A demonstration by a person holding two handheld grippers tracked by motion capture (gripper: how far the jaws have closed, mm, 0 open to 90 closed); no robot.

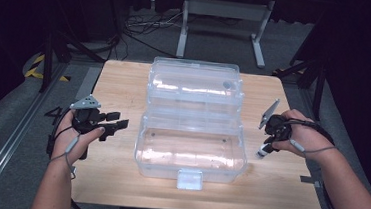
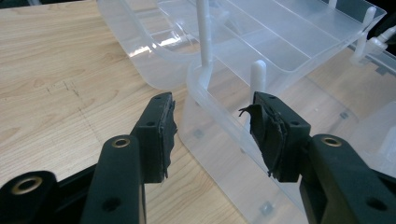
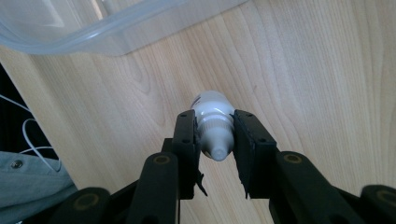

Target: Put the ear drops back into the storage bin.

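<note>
Small white bottle [image 3: 214,122], likely light, stiff, slick plastic, clamped at neck in right hand-held gripper [image 3: 215,140] above table [image 3: 299,70], beside clear box [image 1: 190,150]. Left hand-held gripper [image 2: 212,135] apart, empty. Best gripped lower, around body.

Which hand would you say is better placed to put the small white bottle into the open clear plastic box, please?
Right: its tool already clamps the small white plastic bottle beside the clear plastic box. The left tool is open and empty.

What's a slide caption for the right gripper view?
Right gripper jaws shut on a small white dropper bottle above the wooden table, beside the clear plastic box.
</note>
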